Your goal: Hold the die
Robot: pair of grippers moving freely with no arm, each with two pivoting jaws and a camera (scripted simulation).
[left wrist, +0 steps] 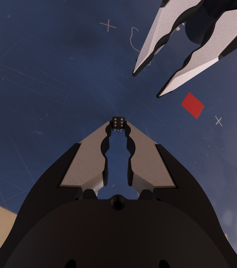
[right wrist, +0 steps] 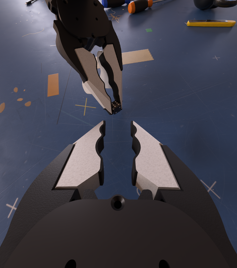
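Jaws of the left gripper (left wrist: pixel 118 123) are clenched on the die (left wrist: pixel 118 124), pinching it right at the fingertips; jaws of the right gripper (right wrist: pixel 117 122) are spread apart with nothing between them. Die is small and black with pale pips, held off the blue mat (left wrist: pixel 42 87), six-pip face showing in the left wrist view. From the right wrist view the left gripper (right wrist: pixel 115 110) comes down from above, tilted, with the die (right wrist: pixel 116 107) wedged between its tips, just beyond the right gripper's tips and slightly above them, not touching them. From the left wrist view the right gripper (left wrist: pixel 146 85) sits up and to the right of the die, apart from it, tips pointing toward it. Red square patch (left wrist: pixel 192 105) lies on the mat to the right of the die, near the right gripper's tips. Right wrist view, relative to the die: yellow cross mark (right wrist: pixel 85 106) just left, orange tape strip (right wrist: pixel 53 84) farther left, tan tape strip (right wrist: pixel 136 56) beyond it, small green patch (right wrist: pixel 148 30) farther back. Yellow utility knife (right wrist: pixel 210 23) lies far back right of the die, an orange-handled screwdriver (right wrist: pixel 140 5) and a blue-handled tool (right wrist: pixel 115 2) at the far edge. Mat is scratched, with pale cross marks scattered.
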